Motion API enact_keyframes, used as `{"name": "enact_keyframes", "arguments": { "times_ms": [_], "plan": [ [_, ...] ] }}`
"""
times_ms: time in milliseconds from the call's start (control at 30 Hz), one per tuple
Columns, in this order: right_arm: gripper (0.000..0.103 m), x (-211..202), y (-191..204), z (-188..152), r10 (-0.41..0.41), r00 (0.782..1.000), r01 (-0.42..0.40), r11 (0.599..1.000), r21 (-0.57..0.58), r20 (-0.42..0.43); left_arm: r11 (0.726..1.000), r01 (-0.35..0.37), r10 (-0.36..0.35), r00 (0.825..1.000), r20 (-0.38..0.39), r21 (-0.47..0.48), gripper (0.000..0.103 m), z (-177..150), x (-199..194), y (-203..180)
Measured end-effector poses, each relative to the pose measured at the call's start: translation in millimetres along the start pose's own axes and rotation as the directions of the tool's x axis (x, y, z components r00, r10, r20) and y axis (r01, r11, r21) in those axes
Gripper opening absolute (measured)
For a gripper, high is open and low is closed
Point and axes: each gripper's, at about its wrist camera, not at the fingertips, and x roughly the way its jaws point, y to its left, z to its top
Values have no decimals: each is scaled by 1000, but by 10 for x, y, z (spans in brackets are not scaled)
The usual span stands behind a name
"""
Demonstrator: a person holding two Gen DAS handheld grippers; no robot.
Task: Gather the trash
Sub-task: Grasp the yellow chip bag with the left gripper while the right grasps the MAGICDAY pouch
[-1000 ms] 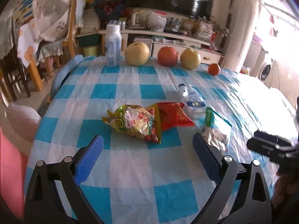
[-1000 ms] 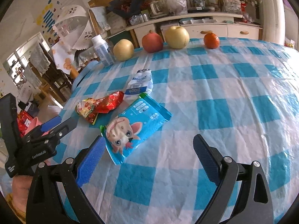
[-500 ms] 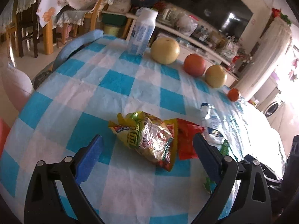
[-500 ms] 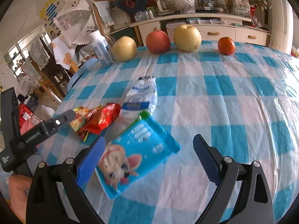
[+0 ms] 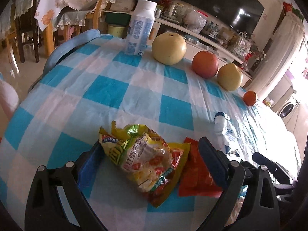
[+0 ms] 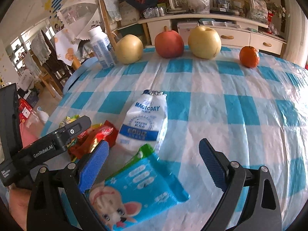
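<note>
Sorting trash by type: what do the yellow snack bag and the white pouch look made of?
Yellow snack bag: thin glossy plastic or foil film, judging by crinkles and shiny glints. White pouch: soft, smooth plastic film with printed lettering, slumped flat and creased; probably plastic.

Left claw [image 5: 152, 161] spread wide around yellow snack bag [image 5: 146, 159]; red wrapper [image 5: 196, 175] beside.

A lived-in home, its living and dining area. A checked tablecloth [image 6: 221, 100] covers the near table, with fruit lined along its far edge. Beyond stand a cluttered white sideboard [image 6: 231, 30], a dark television [image 5: 221, 9] above it, wooden dining chairs [image 5: 25, 38] far left, and a washing machine [image 5: 287, 108] far right.
</note>
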Motion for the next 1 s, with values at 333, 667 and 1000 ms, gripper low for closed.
{"name": "enact_keyframes", "arguments": {
  "times_ms": [333, 667, 1000],
  "plan": [
    [94, 160, 42, 138, 8, 1000, -9, 999, -48, -23, 994, -77, 78, 997, -10, 78, 75, 14, -5, 42],
    [80, 315, 146, 211, -3, 999, -1, 995, -100, -40, 988, -69, 72, 997, -21, 139, 59, 25, -14, 92],
    [75, 372, 202, 184, -38, 999, 33, 988, -151, -26, 988, -30, 35, 999, -30, 150, 55, 37, -27, 143]
  ]
}}
